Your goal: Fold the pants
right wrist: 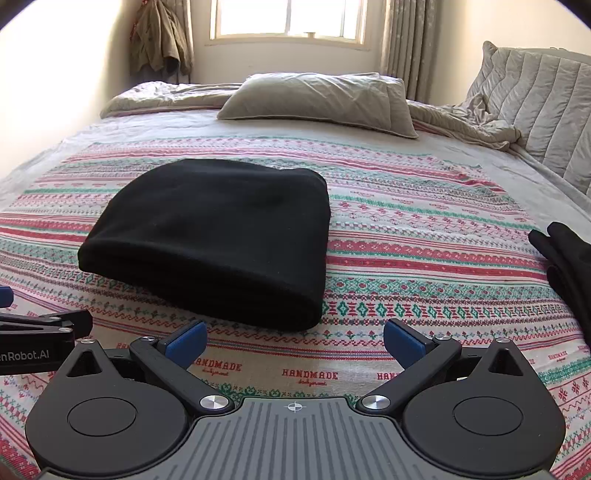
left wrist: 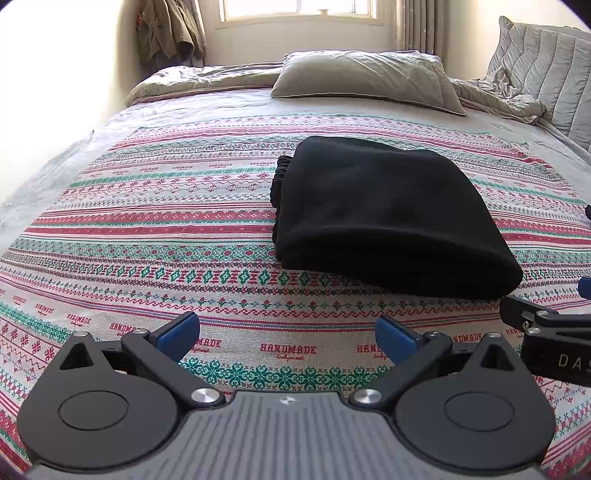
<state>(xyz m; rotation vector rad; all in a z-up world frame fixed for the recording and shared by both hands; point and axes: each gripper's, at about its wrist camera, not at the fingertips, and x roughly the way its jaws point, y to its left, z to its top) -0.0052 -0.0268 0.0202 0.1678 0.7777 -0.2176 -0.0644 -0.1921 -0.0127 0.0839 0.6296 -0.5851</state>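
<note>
Jacket (left wrist: 173,33): olive-tan, hangs in the far left corner of the room beside the window.
Window (right wrist: 288,18): bright, centred on the far wall, with a curtain (right wrist: 406,48) on its right.
Left gripper (left wrist: 287,334): jaws spread wide, nothing between the blue pads (left wrist: 181,332); it hovers over the blanket just short of the pants, not touching them. In the right wrist view only its black side (right wrist: 40,341) shows at the left edge.
Patterned blanket (left wrist: 147,229): woven bands of red, green and white with repeated "HANDMADE" lettering; spread flat over the bed and carrying the pants.
Pants (left wrist: 384,214): black, soft fabric, folded into a compact thick rectangle; lies on the blanket near the middle of the bed (right wrist: 258,125). Gathered elastic waistband (left wrist: 280,177) shows at the left edge in the left wrist view; rounded fold edge faces the cameras.
Pillow (left wrist: 362,79): beige, wrinkled, lies at the far side of the bed, well apart from the pants.
Right gripper (right wrist: 294,339): jaws spread wide, empty; it hovers over the blanket just in front of the near right corner of the pants (right wrist: 214,236), no contact.
Quilted cushion (right wrist: 535,107): grey, propped upright at the far right, with crumpled bedding (right wrist: 465,122) in front of it.
Dark cloth item (right wrist: 569,266): black, at the right edge of the right wrist view; cannot tell what it is.
</note>
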